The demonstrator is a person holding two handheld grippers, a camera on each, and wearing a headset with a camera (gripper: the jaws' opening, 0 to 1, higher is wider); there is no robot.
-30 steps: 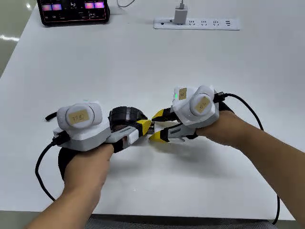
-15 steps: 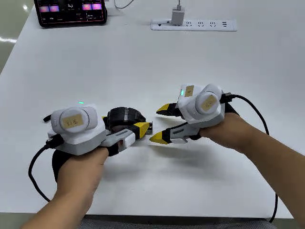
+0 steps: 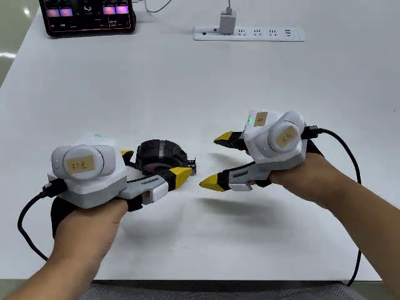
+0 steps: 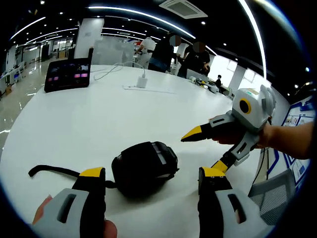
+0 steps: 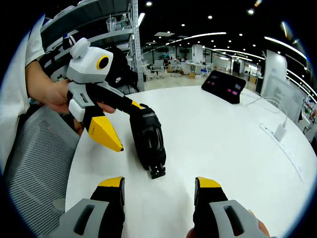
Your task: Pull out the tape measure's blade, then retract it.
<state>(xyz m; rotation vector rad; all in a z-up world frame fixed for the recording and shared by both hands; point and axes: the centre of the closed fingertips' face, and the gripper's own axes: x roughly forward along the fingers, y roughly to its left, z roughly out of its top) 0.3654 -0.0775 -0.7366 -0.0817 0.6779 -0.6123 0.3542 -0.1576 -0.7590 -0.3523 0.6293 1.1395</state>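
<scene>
Straddling the tape measure (image 3: 161, 155) at the near left of the table (image 3: 187, 87) with the left claw (image 4: 152, 171) released, facing its blade tip (image 5: 157, 172) with the right claw (image 3: 210, 160) equally spread, likely to shove the unheld case aside or miss the small tip if closed off-centre.

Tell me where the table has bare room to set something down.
Free: the wide middle of the table, bordered by the power strip, the tablet and the tape measure; also its right side. Crowded: around the tape measure, between the left hand-held gripper and the right hand-held gripper.
</scene>
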